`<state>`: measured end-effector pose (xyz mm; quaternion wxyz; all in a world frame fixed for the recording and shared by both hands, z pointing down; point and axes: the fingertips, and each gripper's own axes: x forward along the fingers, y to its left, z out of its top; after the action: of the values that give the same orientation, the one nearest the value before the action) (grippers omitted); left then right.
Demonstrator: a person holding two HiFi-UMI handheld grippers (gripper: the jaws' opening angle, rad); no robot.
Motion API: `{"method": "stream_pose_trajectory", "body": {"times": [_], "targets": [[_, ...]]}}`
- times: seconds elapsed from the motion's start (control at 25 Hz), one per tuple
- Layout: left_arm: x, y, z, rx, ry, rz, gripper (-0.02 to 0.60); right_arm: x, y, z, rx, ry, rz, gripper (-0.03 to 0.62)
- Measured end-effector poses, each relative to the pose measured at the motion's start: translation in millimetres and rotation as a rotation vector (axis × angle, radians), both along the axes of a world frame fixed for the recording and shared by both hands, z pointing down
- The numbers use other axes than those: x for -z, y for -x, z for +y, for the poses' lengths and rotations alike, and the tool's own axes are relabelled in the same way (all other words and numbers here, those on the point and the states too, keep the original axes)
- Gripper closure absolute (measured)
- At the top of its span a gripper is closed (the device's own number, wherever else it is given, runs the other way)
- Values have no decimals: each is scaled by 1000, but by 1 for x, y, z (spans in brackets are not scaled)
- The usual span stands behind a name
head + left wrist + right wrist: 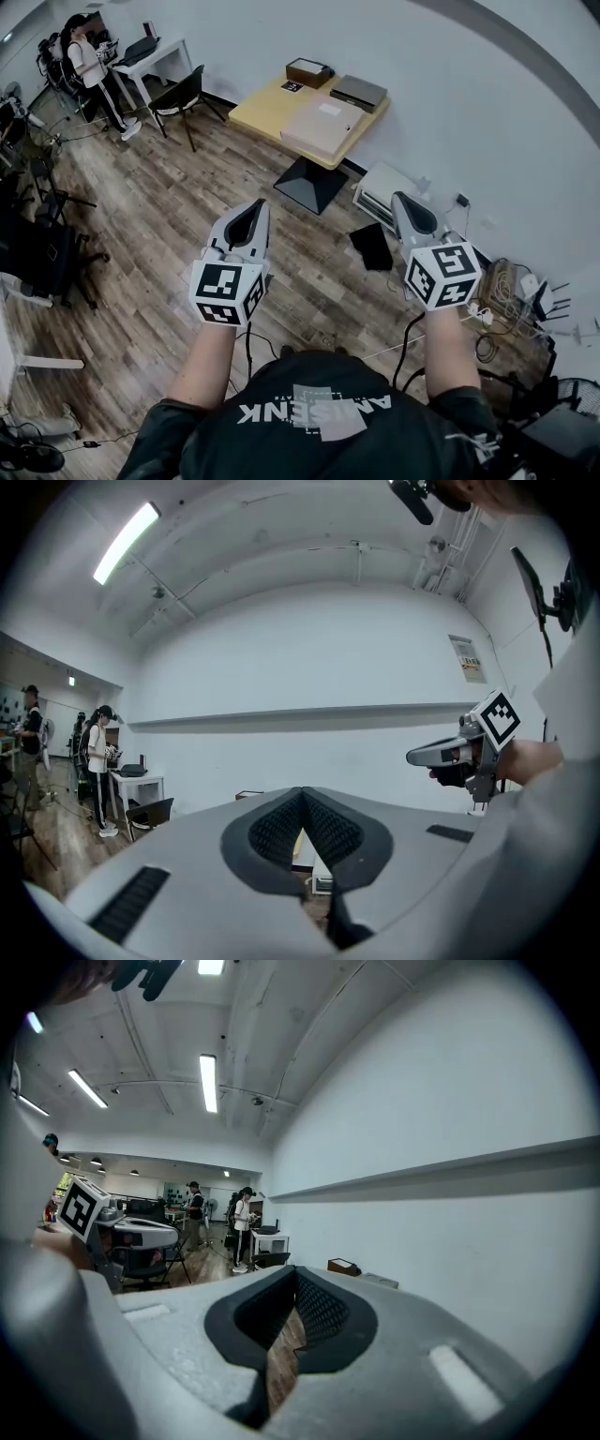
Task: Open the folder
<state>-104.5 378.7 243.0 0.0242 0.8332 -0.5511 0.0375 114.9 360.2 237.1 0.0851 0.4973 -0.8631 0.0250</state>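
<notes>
Head view shows the likeliest folder, a pale beige folder (323,124), lying flat and closed on the yellow table (253,111) at the far side of the room against the wall. A grey flat case (357,92) sits just to its right and a dark box (308,70) beyond it at the far edge. Both grippers are held out over the wooden floor (159,216), well apart from the table. The left gripper (255,208) has its jaws pressed together on nothing, and the right gripper (403,202) is likewise closed and empty; each gripper's own view confirms the pads meeting with only floor behind them.

The folder looks thin and light, probably with a smooth, slightly bendy cover, so it may slide on the tabletop if pushed. A sensible hold would be a shallow pinch on the cover's free edge, opposite the spine, with the other gripper pinning the back down. Which edge is the spine cannot be told from this far off.
</notes>
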Motion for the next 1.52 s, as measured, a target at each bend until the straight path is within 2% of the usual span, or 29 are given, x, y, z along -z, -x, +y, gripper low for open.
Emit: {"method": "stream_pose_trajectory", "body": {"times": [0.16,0.36,0.6,0.96,1.16,1.52], "targets": [[-5,18,-11,-18,4,33,581,-6,12,-5,-24,5,-12,589],[-10,26,-30,-48,11,19,581,-8,23,-20,-26,11,-21,589],[-24,24,-83,-16,35,20,581,-20,17,-73,-2,12,-32,589],[-16,0,-204,37,3,-13,581,-16,-10,-204,52,-6,-22,589],[-15,-26,-268,45,15,-23,580,-17,-37,-272,68,1,-25,589],[-15,-76,-355,43,37,-46,581,-24,-78,-353,102,25,-27,589]]}}
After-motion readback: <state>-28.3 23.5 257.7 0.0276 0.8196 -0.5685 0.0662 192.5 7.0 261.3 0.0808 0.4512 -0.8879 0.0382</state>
